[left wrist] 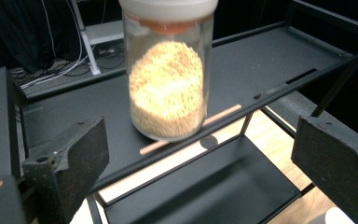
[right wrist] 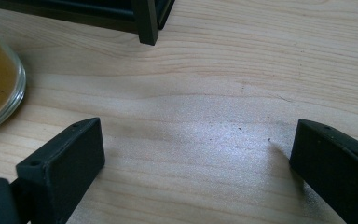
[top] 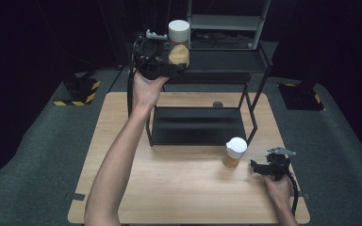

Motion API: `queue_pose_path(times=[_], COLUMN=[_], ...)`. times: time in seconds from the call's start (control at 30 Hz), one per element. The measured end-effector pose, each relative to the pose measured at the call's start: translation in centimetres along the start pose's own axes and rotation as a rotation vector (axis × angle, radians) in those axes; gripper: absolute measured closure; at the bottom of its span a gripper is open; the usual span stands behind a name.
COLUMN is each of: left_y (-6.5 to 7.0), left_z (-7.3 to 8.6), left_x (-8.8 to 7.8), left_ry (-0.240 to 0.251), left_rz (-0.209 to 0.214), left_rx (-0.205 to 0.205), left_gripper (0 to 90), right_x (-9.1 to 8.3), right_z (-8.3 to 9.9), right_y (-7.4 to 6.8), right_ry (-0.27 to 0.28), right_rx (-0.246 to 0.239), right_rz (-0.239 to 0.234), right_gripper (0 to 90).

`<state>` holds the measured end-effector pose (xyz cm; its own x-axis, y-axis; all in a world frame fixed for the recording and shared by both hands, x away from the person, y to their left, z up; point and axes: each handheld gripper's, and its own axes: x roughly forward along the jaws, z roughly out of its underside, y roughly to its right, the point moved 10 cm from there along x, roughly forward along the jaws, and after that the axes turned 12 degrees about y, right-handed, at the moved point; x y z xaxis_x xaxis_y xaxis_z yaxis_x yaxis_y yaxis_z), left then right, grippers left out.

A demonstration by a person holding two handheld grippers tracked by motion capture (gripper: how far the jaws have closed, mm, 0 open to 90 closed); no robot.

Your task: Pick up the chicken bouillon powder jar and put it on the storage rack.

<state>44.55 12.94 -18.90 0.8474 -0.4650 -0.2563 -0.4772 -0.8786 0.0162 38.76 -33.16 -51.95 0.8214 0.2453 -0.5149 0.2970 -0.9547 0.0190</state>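
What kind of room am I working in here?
Probably a lab or recording studio, not a home: black curtained surroundings, hazard-striped stand bases on grey floor matting, loose cables, and a lone wooden table with a black metal shelf.

The clear glass jar of pale grain with a white lid (left wrist: 168, 84) stands upright at the front edge of the black metal rack's top shelf (left wrist: 270, 60).

My jaws are matte black in both gripper views. The jar (left wrist: 168, 79) at the top centre of my left gripper view is clear glass with a white lid and pale golden grain. The shelf rack (top: 202, 125) is black. The table (top: 179, 188) is light wood with a fine grain pattern. The second jar (top: 234, 153), right of centre in the high view, holds amber contents under a white lid. Yellow-and-black stripes (top: 78, 100) mark the grey floor at left.
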Motion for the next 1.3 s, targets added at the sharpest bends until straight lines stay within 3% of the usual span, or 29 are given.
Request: queue_pose_path(times=[0.47, 0.73, 1.3], left_y=[-0.1, -0.2, 0.1], left_z=[2.5, 4.2, 7.1], left_x=[-1.6, -2.2, -2.3], left_ry=[0.011, 0.012, -0.010], left_rz=[0.019, 0.025, 0.037], left_rx=[0.017, 0.005, 0.014], left_gripper=[3.4, 3.2, 3.3], right_x=[0.0, 0.0, 0.0], right_z=[0.0, 0.0, 0.0], right_y=[0.0, 0.0, 0.0], right_ry=[0.001, 0.000, 0.000], right_rx=[-0.001, -0.002, -0.002], right_rz=[0.000, -0.001, 0.000], right_gripper=[2.4, 2.4, 2.4])
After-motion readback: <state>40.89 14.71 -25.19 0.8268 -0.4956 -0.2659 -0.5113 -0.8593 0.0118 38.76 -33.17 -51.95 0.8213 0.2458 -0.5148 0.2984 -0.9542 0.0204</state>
